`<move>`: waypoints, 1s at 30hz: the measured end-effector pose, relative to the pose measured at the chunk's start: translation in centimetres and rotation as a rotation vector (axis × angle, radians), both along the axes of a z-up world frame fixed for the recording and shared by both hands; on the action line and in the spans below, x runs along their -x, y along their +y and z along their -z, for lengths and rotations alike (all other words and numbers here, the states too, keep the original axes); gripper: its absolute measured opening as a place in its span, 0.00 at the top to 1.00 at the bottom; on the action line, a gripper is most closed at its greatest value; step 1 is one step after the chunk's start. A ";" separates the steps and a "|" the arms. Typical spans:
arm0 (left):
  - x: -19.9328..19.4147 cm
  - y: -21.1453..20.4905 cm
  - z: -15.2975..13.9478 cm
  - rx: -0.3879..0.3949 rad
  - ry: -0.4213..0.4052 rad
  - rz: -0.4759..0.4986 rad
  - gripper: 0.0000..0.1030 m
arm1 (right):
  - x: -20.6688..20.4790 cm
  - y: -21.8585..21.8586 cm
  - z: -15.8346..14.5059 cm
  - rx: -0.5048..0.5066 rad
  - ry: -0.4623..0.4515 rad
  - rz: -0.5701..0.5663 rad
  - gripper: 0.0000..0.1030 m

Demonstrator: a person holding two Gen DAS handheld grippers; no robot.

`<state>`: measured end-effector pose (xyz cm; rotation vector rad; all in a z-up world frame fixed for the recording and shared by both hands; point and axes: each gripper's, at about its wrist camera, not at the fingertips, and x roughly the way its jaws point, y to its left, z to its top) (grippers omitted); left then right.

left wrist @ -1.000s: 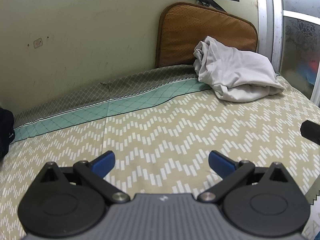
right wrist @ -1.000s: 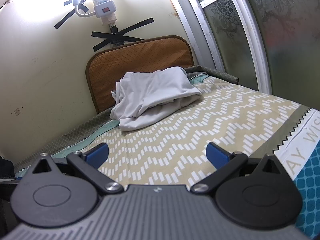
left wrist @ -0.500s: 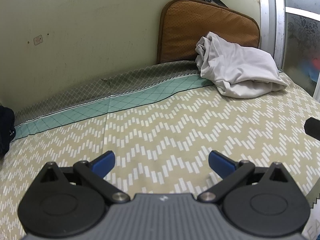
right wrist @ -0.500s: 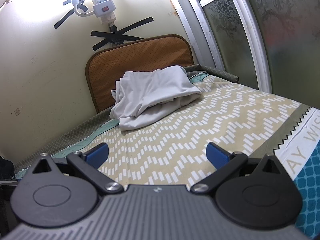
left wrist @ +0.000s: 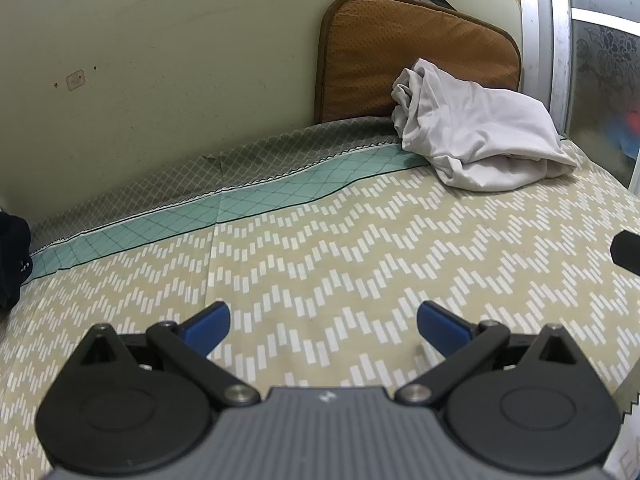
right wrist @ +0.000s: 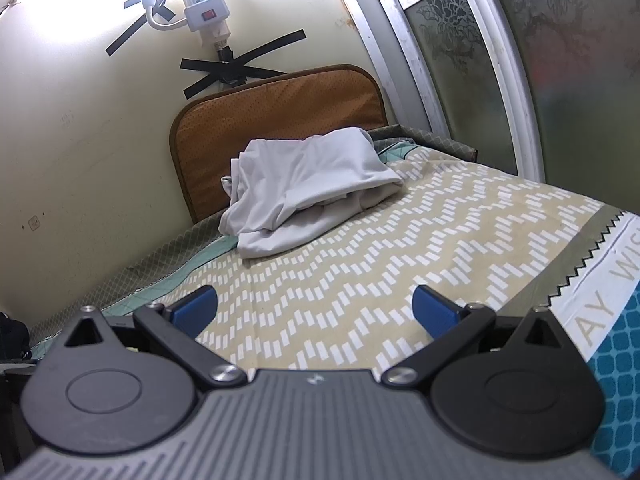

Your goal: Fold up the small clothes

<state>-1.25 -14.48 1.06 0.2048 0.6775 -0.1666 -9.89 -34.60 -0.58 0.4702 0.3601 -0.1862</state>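
Reaching toward the crumpled white garment [left wrist: 476, 140] at one o'clock, left gripper [left wrist: 323, 322] and right gripper [right wrist: 314, 306] both spread, empty; best pinching one loose edge.

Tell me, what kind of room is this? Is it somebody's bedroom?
Probably a bedroom, yes. A patterned bedsheet covers what looks like a bed, a brown cushion leans on the wall like a headboard, and a crumpled white garment lies waiting to be folded.

A brown cushion [right wrist: 280, 120] leans against the wall below a power strip [right wrist: 204, 8]
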 end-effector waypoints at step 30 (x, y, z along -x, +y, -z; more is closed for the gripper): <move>0.0 -0.2 0.2 -0.016 0.010 0.013 0.00 | -0.1 -0.2 0.0 -0.014 0.009 -0.003 0.00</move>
